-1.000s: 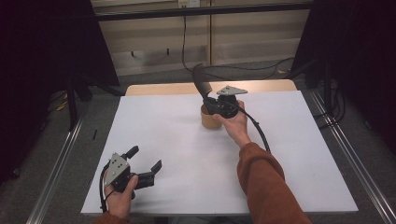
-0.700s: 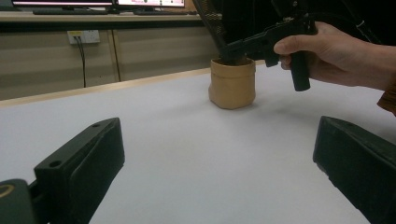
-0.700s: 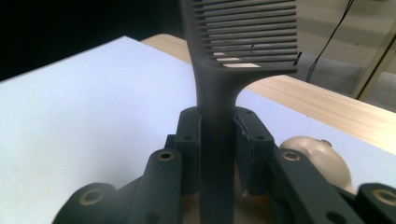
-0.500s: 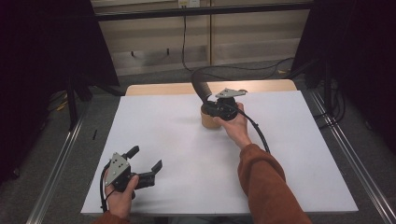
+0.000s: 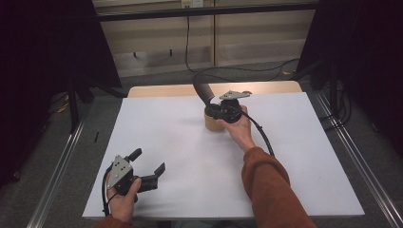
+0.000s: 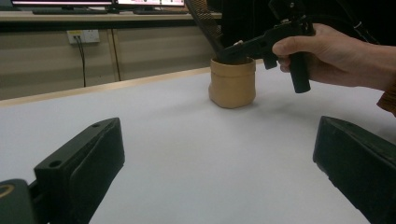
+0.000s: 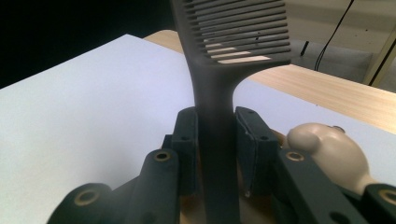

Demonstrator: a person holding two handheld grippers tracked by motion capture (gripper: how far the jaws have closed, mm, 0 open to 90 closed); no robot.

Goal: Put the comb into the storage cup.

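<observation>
While the right gripper (image 5: 217, 107) hovers over a tan pot (image 5: 214, 124) near the far middle of the white counter (image 5: 304, 156), its fingers (image 7: 187, 140) sit against both sides of the handle of a dark slotted spatula (image 7: 219, 70), whose blade rises above the pot's mouth (the slots show plainly in the right gripper view). The jaws have just been opening slightly, with the handle between them. A cream, rounded utensil end (image 7: 327, 149) lies just beside the gripper in that view. The left gripper (image 5: 147, 166) rests at the counter's near left corner, well apart from the pot, its fingers (image 6: 84, 158) spread wide with nothing between them.
</observation>
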